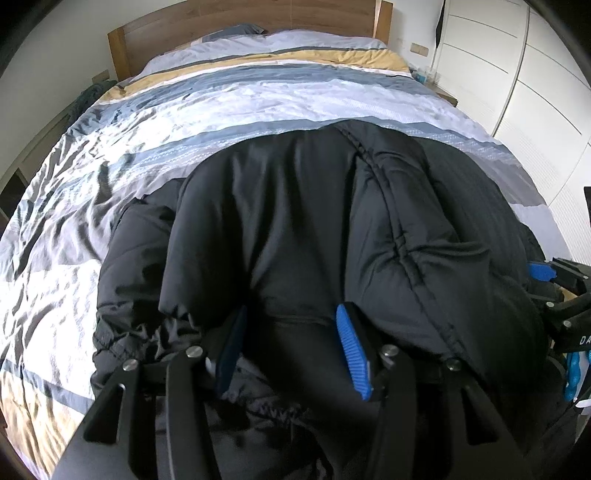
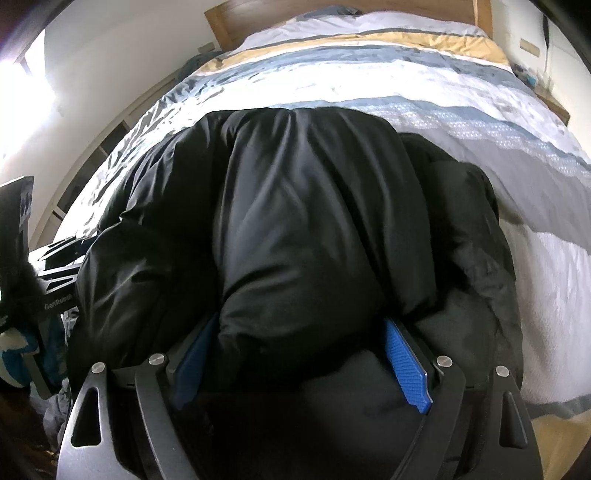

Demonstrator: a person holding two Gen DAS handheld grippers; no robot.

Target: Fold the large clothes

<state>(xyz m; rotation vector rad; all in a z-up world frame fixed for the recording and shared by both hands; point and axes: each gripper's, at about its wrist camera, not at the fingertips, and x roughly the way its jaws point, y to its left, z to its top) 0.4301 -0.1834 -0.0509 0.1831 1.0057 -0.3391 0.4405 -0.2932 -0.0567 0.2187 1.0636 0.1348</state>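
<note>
A black puffy jacket [image 1: 295,206] lies bunched on the near half of the bed, a stitched seam running down its right side. My left gripper [image 1: 291,310] is shut on a fold at its near edge; padded fabric fills the gap between the blue pads [image 1: 352,354] and spills over their tips. In the right wrist view the same jacket [image 2: 295,206] bulges up as a thick roll. My right gripper [image 2: 299,321] holds that roll between widely spaced blue pads [image 2: 406,365]. Each gripper shows at the edge of the other's view: right gripper [image 1: 543,273], left gripper [image 2: 59,266].
The bed carries a striped duvet [image 1: 258,99] in white, grey, blue and yellow, with a wooden headboard [image 1: 243,22] at the far end. White wardrobe doors [image 1: 535,74] stand along the right. A bright window [image 2: 26,96] and low shelving lie left of the bed.
</note>
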